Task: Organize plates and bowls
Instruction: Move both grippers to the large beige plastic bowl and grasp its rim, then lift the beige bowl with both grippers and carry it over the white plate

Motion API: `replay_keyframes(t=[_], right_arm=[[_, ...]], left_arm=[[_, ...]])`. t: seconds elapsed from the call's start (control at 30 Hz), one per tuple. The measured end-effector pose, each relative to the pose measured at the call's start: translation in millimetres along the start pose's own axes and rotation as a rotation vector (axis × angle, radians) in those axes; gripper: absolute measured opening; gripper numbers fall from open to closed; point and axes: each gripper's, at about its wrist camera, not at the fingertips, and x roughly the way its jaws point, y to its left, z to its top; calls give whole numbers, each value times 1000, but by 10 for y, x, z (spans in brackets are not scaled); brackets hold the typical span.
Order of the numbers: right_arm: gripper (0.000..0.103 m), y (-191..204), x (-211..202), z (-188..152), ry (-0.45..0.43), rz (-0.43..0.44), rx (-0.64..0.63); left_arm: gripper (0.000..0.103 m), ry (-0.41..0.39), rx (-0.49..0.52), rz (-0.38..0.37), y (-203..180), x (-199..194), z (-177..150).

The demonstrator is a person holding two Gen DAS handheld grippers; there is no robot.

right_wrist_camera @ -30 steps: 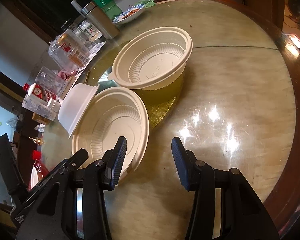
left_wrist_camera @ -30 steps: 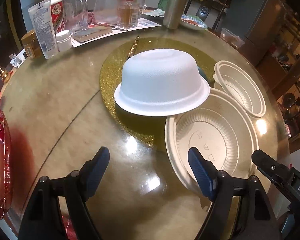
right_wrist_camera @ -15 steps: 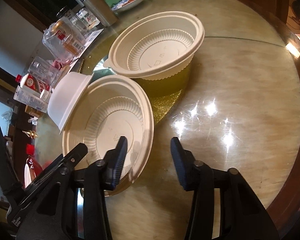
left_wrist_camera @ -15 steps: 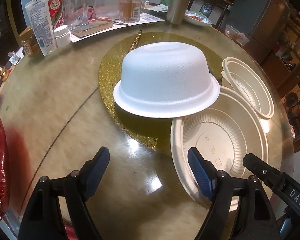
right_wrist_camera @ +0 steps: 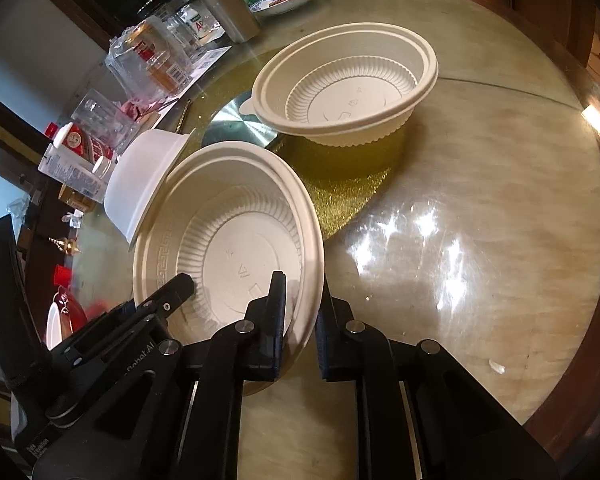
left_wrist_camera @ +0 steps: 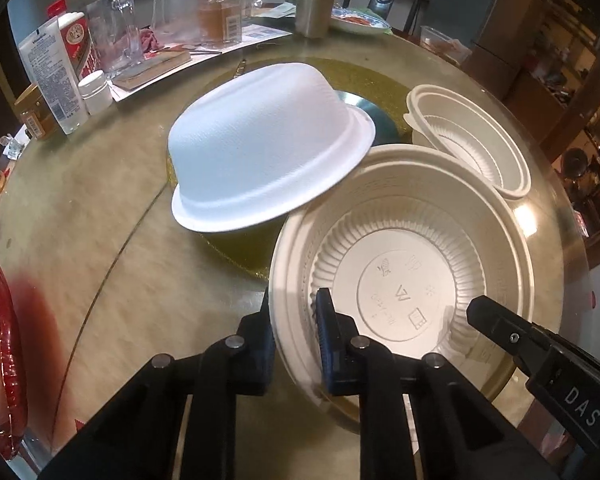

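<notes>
Fingers of both grippers, left (left_wrist_camera: pixel 294 322) and right (right_wrist_camera: pixel 302 312), pinch the cream bowl's (left_wrist_camera: pixel 512 236) rim; "DAS" lettering (left_wrist_camera: pixel 582 407) on one

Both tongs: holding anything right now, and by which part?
Yes. The left tongs and right tongs each pinch the near rim of the same large beige bowl, one pad inside, one outside.

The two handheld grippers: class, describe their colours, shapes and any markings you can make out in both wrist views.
Both the left gripper and right gripper are black, angular linkages joined by round silver pivot pins, ending in narrow ribbed fingers with dark blue pads. White lettering shows on the bodies: "DAS" on one, "Robot AI" on the other. No cables or sleeves are visible.
</notes>
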Motion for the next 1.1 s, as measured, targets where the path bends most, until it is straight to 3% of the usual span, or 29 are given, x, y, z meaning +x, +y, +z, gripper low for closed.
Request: replay_keyframes(t=[0.37,0.7,0.93,1.1], right_arm=[[13,52,-243,-167,-15,27,-11],[13,243,-430,-329,-35,58,-46],[13,557,-550,-439,-53,105,-100],[12,1063,-561,-498,-55,164,-182]], left_arm=[[14,14,10,-92,96,-246,-83],[14,-21,11,-115,218,-554,-241],[15,-85,-12,-109,483,-891,-366],[15,-158,-73,-61,909,-1215,-493]])
